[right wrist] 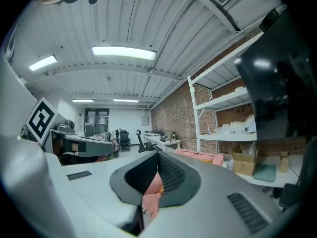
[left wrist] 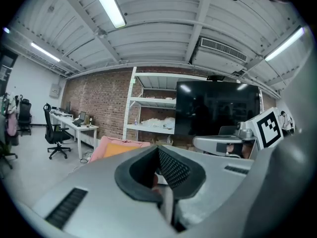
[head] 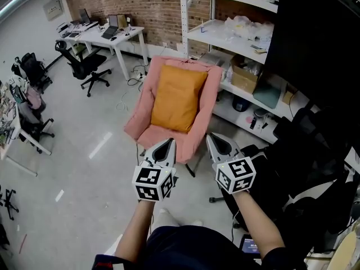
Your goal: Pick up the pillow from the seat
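An orange pillow [head: 177, 97] leans upright against the back of a pink fabric chair [head: 146, 101] in the head view. Its top edge shows as the pillow [left wrist: 117, 148] in the left gripper view, behind the jaws. My left gripper [head: 167, 143] is shut and empty, its tip just short of the chair's front edge. My right gripper [head: 216, 138] is shut too, beside the chair's front right corner. Neither touches the pillow. The chair's pink fabric [right wrist: 151, 196] fills the gap ahead of the right gripper's jaws.
White metal shelving [head: 225, 32] with boxes stands right behind the chair. A large black screen [head: 320, 38] rises at the right, with a black office chair [head: 304, 151] beneath it. A white desk [head: 107, 38] and further office chairs [head: 84, 66] stand at the back left.
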`<state>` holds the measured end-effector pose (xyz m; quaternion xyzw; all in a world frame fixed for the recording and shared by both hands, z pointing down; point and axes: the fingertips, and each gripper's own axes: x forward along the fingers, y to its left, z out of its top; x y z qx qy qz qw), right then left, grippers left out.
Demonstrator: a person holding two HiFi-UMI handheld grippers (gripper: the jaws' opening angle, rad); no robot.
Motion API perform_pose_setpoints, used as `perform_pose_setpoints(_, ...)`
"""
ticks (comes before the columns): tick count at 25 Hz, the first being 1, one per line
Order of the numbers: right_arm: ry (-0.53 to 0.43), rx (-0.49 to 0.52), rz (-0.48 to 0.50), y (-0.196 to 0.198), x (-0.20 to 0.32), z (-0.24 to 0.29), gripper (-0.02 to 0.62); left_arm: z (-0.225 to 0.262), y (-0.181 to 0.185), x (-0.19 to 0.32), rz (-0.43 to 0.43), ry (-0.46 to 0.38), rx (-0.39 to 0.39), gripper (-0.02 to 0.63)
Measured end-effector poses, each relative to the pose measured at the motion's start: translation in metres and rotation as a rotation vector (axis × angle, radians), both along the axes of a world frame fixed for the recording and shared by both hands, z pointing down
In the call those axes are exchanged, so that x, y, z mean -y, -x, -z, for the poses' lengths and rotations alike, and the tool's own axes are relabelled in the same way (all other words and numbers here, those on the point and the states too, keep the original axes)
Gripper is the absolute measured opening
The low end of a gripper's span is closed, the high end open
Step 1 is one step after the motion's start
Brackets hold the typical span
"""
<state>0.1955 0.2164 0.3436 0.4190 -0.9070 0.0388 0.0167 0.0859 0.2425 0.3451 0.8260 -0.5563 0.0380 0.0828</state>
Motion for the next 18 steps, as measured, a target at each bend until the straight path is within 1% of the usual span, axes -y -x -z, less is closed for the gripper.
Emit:
perform_pose_setpoints(8, 0.002, 0.027, 0.019, -0.002, 0.006, 0.003, 0.017, 0.008, -0.007, 0.009, 0.001, -0.005, 0.006, 0.0)
perform_pose_setpoints(12, 0.006, 0.033, 0.008, 0.0, 0.018, 0.002, 0.017, 0.008, -0.008, 0.02, -0.021, -0.014, 0.017, 0.0)
perform_pose_setpoints(18, 0.009, 0.029, 0.002, 0.02, 0.044, 0.001, 0.017, 0.012, 0.008, 0.045, -0.033, -0.024, 0.003, 0.0)
